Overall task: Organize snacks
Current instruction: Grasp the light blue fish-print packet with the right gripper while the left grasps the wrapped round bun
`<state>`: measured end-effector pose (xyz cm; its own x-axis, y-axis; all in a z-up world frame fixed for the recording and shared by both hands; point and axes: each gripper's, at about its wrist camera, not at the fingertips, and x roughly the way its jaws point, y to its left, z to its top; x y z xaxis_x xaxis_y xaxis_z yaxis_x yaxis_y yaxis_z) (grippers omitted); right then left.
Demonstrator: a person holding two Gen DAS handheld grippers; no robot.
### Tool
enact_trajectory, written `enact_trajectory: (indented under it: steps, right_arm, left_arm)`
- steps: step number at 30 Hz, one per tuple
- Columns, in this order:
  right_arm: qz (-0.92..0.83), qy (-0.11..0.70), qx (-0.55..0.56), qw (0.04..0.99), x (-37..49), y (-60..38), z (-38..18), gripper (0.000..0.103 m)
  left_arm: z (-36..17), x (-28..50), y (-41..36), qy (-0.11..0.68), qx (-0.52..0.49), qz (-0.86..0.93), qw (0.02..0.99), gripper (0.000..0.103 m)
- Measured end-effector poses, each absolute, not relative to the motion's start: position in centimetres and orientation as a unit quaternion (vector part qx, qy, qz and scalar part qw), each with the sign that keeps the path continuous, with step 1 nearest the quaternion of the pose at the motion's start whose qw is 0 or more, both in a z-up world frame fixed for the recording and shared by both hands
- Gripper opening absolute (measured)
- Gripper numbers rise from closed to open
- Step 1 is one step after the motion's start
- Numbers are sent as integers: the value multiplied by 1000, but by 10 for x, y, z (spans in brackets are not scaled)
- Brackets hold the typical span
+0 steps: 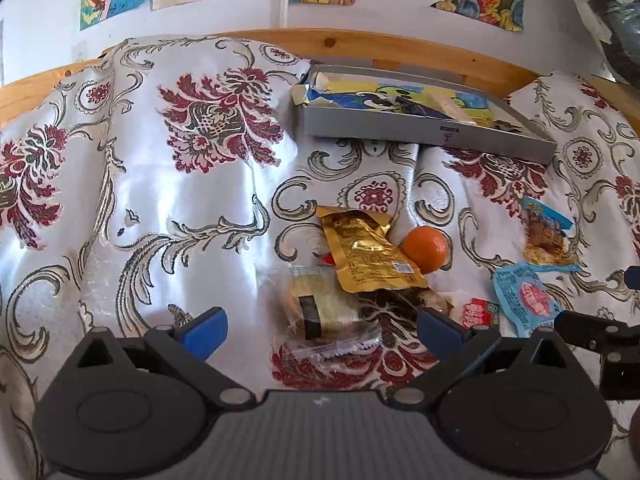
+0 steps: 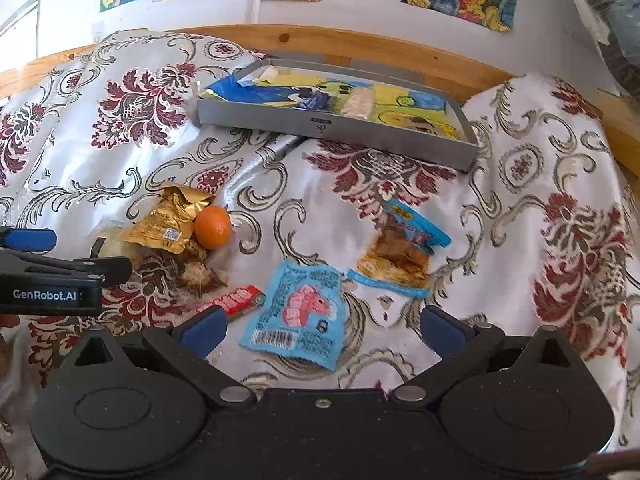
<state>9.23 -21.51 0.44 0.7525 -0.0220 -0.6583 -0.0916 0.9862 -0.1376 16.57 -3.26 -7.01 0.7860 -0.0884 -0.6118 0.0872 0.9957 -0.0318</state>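
left wrist view
left gripper: held spread wide, nothing clamped; its blue fingertips are seen low over the cloth.
clear-wrapped pastry: seen lying between the spread fingers, on the patterned cloth.
gold pouch: laid just beyond the pastry, its near end overlapping it.
orange: found touching the gold pouch on its right side.
small red packet: seen just beside the right-hand fingertip.
light blue shrimp packet: placed to the right of the red packet.
blue-edged meat snack: laid beyond the shrimp packet, well right of the orange.
grey tray: set at the far side of the cloth, lined with a coloured drawing; a pale bar is seen inside.
right gripper: only partly seen at the right edge.

right wrist view
right gripper: held wide apart, empty.
light blue shrimp packet: seen lying flat between the spread fingers.
small red packet: found just beside the left-hand fingertip.
blue-edged meat snack: laid just beyond the shrimp packet.
orange: seen touching the gold pouch, left of centre.
grey tray: set farthest away, near the wooden edge.
left gripper: seen from the side at the left edge.
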Motion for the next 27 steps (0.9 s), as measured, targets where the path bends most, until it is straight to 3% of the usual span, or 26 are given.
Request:
enact_trajectory:
  steps: [10,19,27]
  right_arm:
    - [14,346,-67,936,112,-204,-18,101]
    - [-24,355,-40,934,131,-206,-35,90]
    - [-23,361,-49,931,132,-200,-41,83]
  left_arm:
    - [-80,182,-36,326,6,-43,945,102]
    - [-84,187,-30,317,-24,-42,947,102]
    - [-85,184,-32,301,-19,-46,952,88]
